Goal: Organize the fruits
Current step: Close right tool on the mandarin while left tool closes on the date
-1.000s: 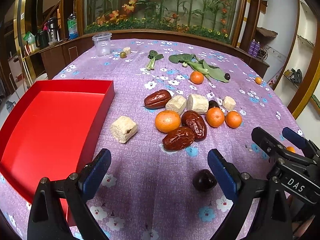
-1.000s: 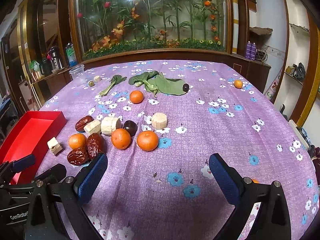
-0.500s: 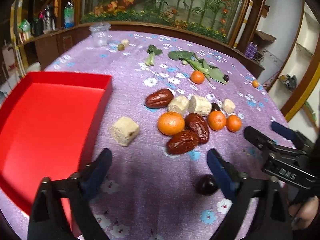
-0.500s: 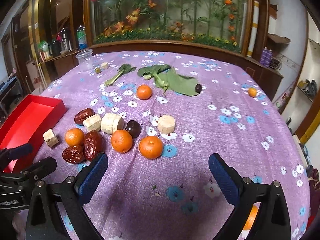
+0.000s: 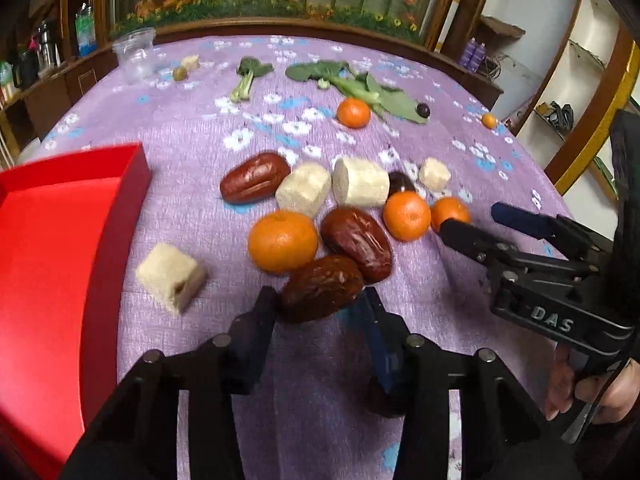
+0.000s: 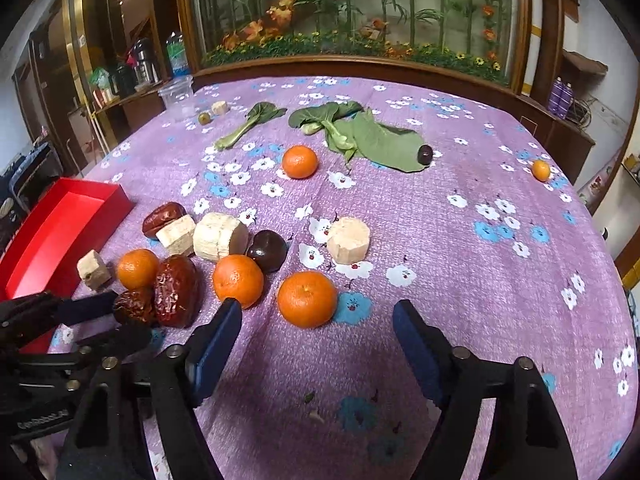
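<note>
One red tray (image 5: 60, 240) holds no fruit.

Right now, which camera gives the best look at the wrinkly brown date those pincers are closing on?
The left wrist view: the date sits large and central between the left gripper pads. The right wrist view shows it small at the left edge, partly hidden by that gripper.

A home dining room. A round table (image 6: 460, 216) wears a purple flowered cloth under scattered fruit and greens (image 6: 360, 136). Behind it a wood-framed glass case (image 6: 352, 12) holds artificial flowers and bamboo. A sideboard (image 6: 132, 100) carries thermoses (image 6: 142, 66) and bottles; shelves (image 5: 580, 60) line the right wall.
</note>
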`<state>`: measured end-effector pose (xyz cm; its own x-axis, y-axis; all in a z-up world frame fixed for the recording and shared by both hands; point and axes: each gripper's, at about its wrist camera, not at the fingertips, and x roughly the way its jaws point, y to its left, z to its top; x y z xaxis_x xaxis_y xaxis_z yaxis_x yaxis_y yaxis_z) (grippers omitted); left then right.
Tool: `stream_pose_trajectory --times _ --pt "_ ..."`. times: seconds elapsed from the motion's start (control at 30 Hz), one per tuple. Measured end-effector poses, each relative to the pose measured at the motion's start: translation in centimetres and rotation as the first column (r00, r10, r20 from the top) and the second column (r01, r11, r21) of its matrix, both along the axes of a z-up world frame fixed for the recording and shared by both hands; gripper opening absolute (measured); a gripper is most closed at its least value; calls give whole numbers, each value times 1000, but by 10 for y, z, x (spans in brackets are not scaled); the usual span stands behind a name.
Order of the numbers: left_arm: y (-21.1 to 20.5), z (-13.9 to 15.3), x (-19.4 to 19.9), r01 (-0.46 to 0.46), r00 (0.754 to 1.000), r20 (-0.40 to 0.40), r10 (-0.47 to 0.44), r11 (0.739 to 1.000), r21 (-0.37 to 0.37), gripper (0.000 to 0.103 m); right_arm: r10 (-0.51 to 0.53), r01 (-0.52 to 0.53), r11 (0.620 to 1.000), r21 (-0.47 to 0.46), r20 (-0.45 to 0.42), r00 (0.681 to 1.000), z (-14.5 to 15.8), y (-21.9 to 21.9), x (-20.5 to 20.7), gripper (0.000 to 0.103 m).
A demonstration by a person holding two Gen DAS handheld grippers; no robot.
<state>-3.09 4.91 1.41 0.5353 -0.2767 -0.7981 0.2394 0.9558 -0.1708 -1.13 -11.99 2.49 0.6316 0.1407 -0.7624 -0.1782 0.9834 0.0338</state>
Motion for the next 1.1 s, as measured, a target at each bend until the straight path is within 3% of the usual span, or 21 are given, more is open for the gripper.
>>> stream_pose_trajectory --times 0.1,0.27,0.37,0.4,0.5,0.57,0.87,0.93,1.0,1.1 --pt "0 -1 2 6 1000 -2 -6 1000 -7 40 -1 1 1000 5 -23 1000 -6 1 7 62" --pt "-7 -2 2 13 1000 18 -13 1000 26 40 0 1 1000 6 -45 999 -12 3 14 57" --pt "-10 -2 1 18 999 40 -20 998 53 40 3 -3 1000 -2 -41 999 -12 4 14 45" --pt "-10 -2 1 19 999 42 -21 999 46 39 10 -10 1000 11 -44 999 -12 4 14 36" --pt "-6 0 -2 23 999 37 -23 1000 15 34 2 0 1000 29 -46 999 -9 4 11 36" --pt "-3 2 -5 20 999 44 -20 1000 11 23 2 -1 999 36 -31 1000 -4 4 5 36" --pt "12 7 -15 -1 1000 24 2 999 -41 23 27 -28 999 39 20 999 17 16 -22 36" --pt "12 6 -13 0 1000 29 1 999 -34 30 31 -32 998 47 22 999 18 18 -27 36" --pt "10 3 -11 -2 999 34 3 1000 -18 48 34 -35 998 55 21 999 19 18 -32 36" --pt "5 -1 -6 4 1000 27 -4 1000 -9 49 39 -40 997 58 21 999 20 20 -37 36"
